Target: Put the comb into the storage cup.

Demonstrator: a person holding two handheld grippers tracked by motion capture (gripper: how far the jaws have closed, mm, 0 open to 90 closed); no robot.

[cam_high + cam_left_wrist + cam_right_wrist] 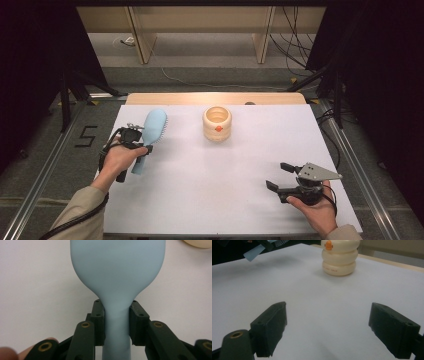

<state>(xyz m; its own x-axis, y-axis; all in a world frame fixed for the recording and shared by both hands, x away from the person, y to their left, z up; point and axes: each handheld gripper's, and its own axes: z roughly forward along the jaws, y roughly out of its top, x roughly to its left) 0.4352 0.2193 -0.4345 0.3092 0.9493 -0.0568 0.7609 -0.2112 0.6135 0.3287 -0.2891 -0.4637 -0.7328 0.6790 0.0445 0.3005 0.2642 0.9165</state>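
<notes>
Left claw (143, 143): clamped on the brush, both pads seen pressed against the narrow neck where handle meets head; held in the left hand (119, 159) at the left side of the counter.
Brush (152, 131): pale blue, gripped at the neck, the oval head pointed away from the person and the handle end pointed back toward them; in the left gripper view the smooth back of the head (117, 267) is seen above the jaws, with bristles seen along its right edge in the high view.
Brush height: whether the brush rests on the counter or is lifted off it cannot be told from the high view; in the right gripper view its handle end (253, 253) is seen at the upper left, with a soft shadow on the sheet beneath.
Right claw (278, 175): jaws wide apart, nothing between them; held in the right hand (316, 210) at the near right of the counter, aimed toward the middle.
Cup (217, 123): cream, ribbed, with an orange mark on its side; stood upright near the far middle of the counter, well apart from both claws.
Counter (225, 190): covered by a white sheet, with a wooden edge seen at the far side.
</notes>
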